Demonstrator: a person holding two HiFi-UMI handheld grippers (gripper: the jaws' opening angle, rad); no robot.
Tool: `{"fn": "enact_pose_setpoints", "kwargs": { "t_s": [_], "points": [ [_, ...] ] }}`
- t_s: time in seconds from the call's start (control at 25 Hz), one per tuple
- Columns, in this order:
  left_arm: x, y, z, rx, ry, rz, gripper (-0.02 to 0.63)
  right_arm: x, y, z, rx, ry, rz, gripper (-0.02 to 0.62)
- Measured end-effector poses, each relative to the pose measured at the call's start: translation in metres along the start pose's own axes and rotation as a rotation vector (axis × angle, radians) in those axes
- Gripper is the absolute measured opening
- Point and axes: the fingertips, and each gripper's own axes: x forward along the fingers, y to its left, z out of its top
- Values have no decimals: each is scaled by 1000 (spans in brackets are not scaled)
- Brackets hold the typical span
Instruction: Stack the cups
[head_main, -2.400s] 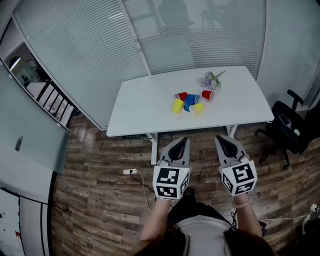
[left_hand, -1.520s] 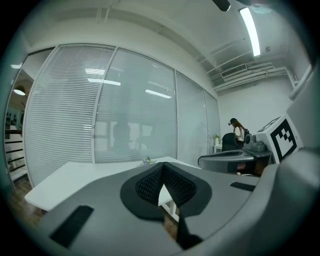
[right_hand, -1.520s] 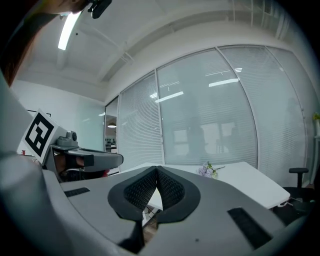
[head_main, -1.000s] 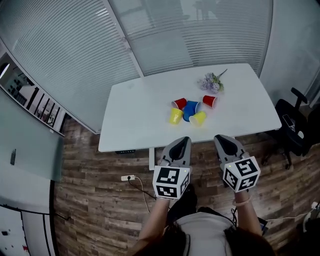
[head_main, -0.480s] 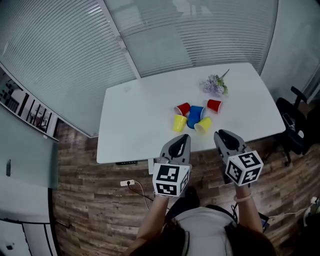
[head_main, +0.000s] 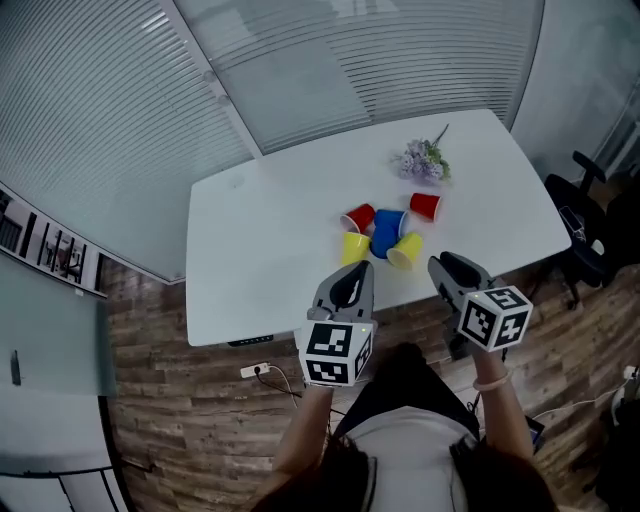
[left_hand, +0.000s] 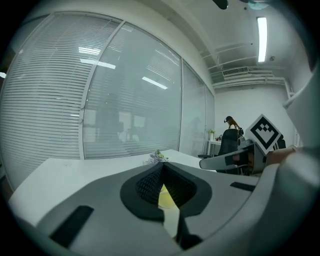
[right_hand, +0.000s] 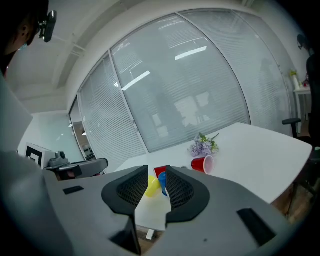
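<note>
Right tool (head_main: 441, 264), empty, has just been spreading; left tool (head_main: 358, 271), pressed together, hides most of a yellow cup (left_hand: 165, 198).

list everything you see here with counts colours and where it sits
table: one, white, beside the window blinds
red cups: two, red, far side of the cluster on the table
blue cup: one, blue, cluster's middle
yellow cups: two, yellow, near side of the cluster
flowers: one bunch, purple, beyond the cups
office chair: one, black, right of the table
left gripper: one, grey, jaws shut, empty
right gripper: one, grey, jaws just opening, nothing between them
</note>
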Motion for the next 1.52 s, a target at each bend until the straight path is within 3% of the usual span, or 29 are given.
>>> {"fn": "enact_pose_setpoints", "kwargs": {
  "t_s": [0.44, 0.96, 1.2, 1.52],
  "points": [
    [51, 28, -12, -29, 46, 36, 17, 49, -42, -25, 208, 143, 54, 163],
    [109, 70, -12, -69, 78, 122, 17, 96, -74, -49, 335, 325, 128, 222],
    [117, 92, -13, -71, 97, 110, 17, 107, -82, -64, 496, 357, 81, 252],
    [143, 119, -20, -71, 137, -1, 17, 115, -92, -77, 617, 357, -37, 291]
  ]
}}
